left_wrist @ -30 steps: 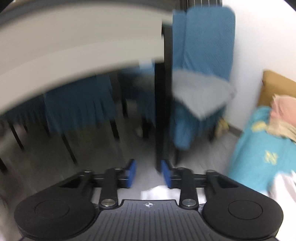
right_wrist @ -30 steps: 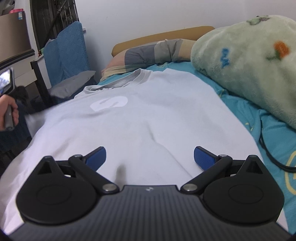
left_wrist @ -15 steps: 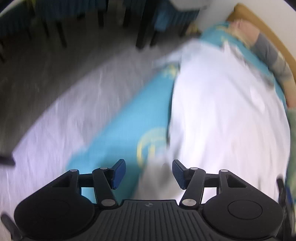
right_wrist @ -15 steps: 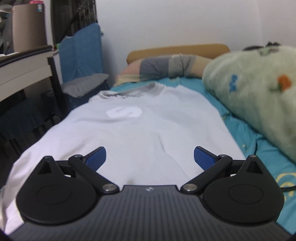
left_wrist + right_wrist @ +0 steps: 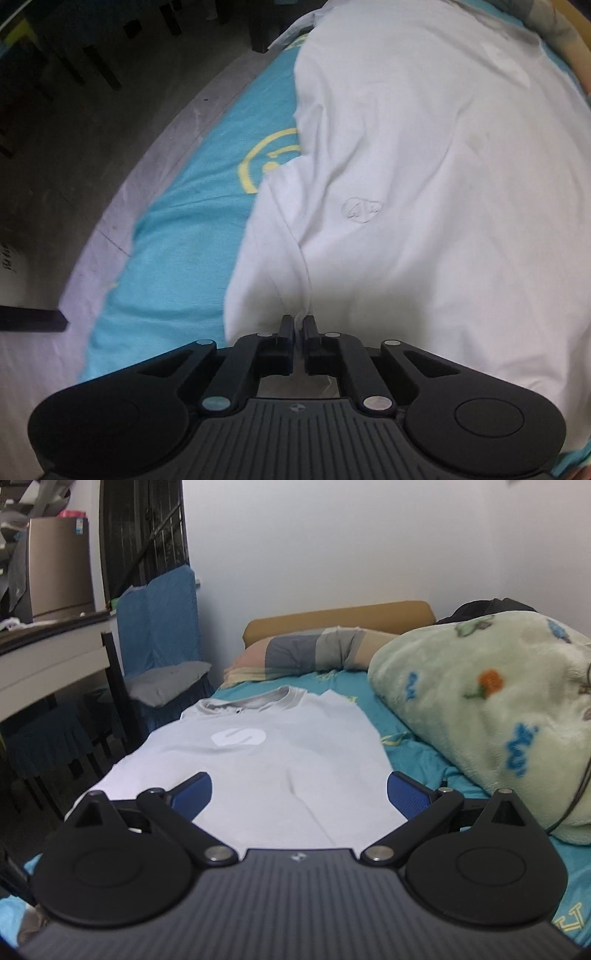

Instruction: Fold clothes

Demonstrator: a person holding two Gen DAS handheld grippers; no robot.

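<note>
While pinching a fold of the white T-shirt [image 5: 424, 177] near its bottom hem, left gripper [image 5: 299, 325] with both fingers pressed together on cloth; only from this wrist, the turquoise sheet [image 5: 192, 206] with its yellow ring and the grey floor [image 5: 55, 155]. Right gripper [image 5: 299, 790] spread wide, empty, low over the hem; only from there, collar, chest logo, pillow [image 5: 306, 653], green blanket [image 5: 491, 709], blue-draped chair [image 5: 162, 627]

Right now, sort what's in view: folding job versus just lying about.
For the job:
white T-shirt
left gripper, shut on its hem
right gripper, open

Lying about:
fleece blanket
pillow
blue-covered chair
black cable
</note>
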